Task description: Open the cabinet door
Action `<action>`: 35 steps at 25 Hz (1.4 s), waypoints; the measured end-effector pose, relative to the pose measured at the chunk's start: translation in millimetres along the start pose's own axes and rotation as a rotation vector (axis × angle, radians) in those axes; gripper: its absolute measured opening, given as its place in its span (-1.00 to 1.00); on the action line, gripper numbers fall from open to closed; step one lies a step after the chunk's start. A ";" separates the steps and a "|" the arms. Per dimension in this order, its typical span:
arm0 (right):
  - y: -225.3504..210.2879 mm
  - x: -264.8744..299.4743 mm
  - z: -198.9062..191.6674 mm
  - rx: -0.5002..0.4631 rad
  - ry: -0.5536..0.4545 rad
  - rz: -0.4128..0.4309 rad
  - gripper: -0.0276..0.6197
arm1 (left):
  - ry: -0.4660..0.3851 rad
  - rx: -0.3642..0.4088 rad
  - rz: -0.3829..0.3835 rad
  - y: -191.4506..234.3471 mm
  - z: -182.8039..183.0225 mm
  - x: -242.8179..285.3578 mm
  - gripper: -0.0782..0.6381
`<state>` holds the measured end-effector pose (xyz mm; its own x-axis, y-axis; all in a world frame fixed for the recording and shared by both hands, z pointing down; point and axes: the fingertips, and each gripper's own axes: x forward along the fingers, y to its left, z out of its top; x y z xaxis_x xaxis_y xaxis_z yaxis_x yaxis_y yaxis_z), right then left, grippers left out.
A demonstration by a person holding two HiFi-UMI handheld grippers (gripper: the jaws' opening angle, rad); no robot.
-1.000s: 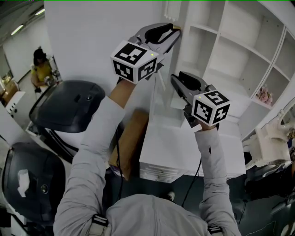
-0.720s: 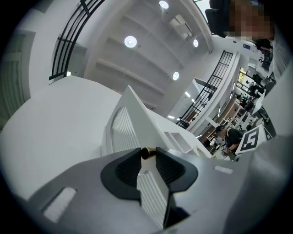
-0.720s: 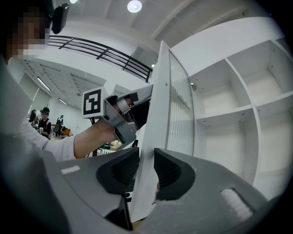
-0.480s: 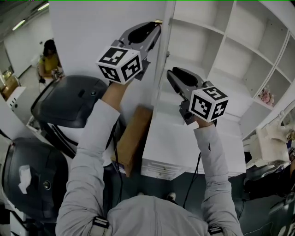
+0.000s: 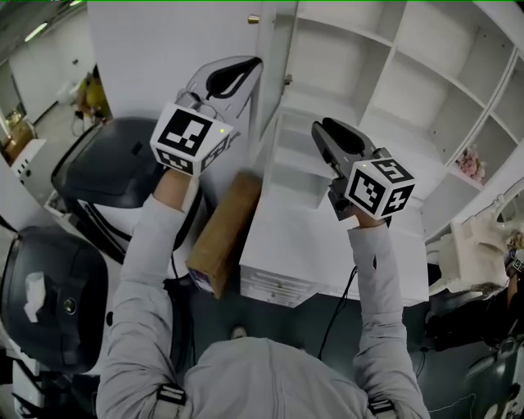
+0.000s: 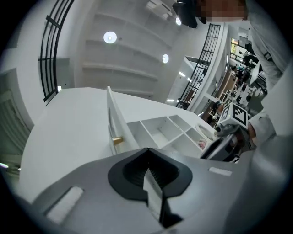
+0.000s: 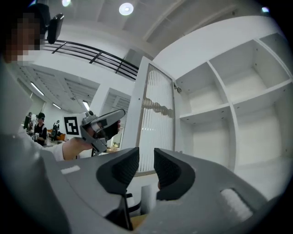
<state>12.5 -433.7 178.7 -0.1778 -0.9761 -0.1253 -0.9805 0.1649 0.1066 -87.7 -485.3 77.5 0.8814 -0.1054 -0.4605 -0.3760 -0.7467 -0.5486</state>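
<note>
**Status.** The white cabinet door with the ribbed glass panel (image 5: 268, 98) stands swung out from the white open-shelf cabinet (image 5: 393, 90). It is seen edge-on and lies between the two grippers. Its small brass knob (image 5: 254, 18) sits ahead of the left gripper's tips and apart from them.

**Left gripper** (image 5: 250, 67). The jaws have just been closing and now meet, with nothing between them. The gripper sits on the outer side of the door, near its edge but not in contact with it.

**Right gripper** (image 5: 322, 129). The jaws stand partly apart and are empty. The door's glass panel lies ahead and slightly to its left, and the bare shelves lie ahead to its right.

**Step in hand.** Judged from the door's position, the opening stroke is largely complete and neither gripper holds the knob.

**Next move.**
- If a wider opening is required, place the closed left gripper against the door's free edge and press it outward along the hinge arc.
- Otherwise, draw both grippers back from the door.
- Keep the right gripper off the glass.
</note>
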 end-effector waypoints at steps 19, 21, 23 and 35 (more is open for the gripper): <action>-116.5 -214.3 -56.7 -0.121 0.092 -0.331 -0.91 | 0.225 -0.165 -0.153 -215.6 -72.4 25.3 -0.73; -118.7 -227.7 -62.5 -0.145 0.110 -0.353 -0.91 | 0.240 -0.168 -0.160 -226.3 -77.5 22.3 -0.73; -120.5 -237.9 -70.6 -0.159 0.128 -0.372 -0.91 | 0.256 -0.183 -0.165 -234.3 -85.6 19.1 -0.73; -129.4 -254.8 -114.1 -0.125 0.172 -0.419 -0.91 | 0.336 -0.259 -0.151 -251.9 -141.3 13.3 -0.73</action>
<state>194.2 -222.6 309.4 0.2579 -0.9660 -0.0187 -0.9454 -0.2563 0.2011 59.1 -391.3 308.1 0.9809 -0.1584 -0.1133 -0.1900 -0.9056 -0.3793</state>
